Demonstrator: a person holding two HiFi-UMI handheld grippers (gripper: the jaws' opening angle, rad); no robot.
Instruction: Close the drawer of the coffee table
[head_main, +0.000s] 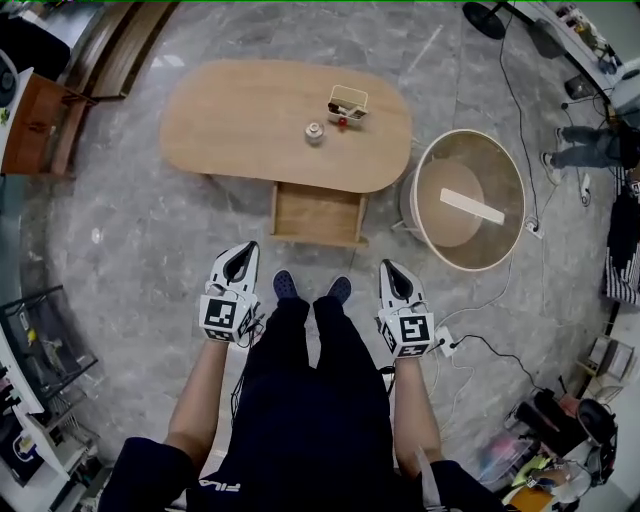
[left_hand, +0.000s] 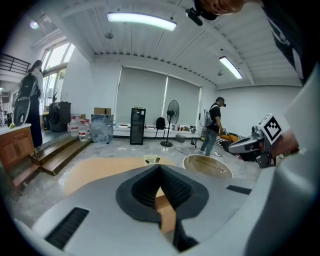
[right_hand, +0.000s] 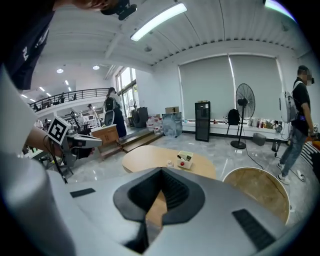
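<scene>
The oval wooden coffee table (head_main: 250, 120) stands ahead of me. Its drawer (head_main: 318, 215) is pulled out toward my feet and looks empty. My left gripper (head_main: 243, 248) hovers short of the drawer's front left corner, jaws meeting at the tips with nothing held. My right gripper (head_main: 388, 266) hangs to the right of the drawer front, also shut and empty. Neither touches the drawer. In the left gripper view the closed left gripper (left_hand: 160, 166) points at the table (left_hand: 100, 170). In the right gripper view the right gripper (right_hand: 161, 170) points at the table (right_hand: 150, 159) as well.
A white box (head_main: 347, 102) and a small jar (head_main: 315, 132) sit on the tabletop. A round wooden side table (head_main: 470, 200) stands right of the drawer. A power strip with a cable (head_main: 445, 345) lies by my right hand. A person (head_main: 590, 145) stands far right.
</scene>
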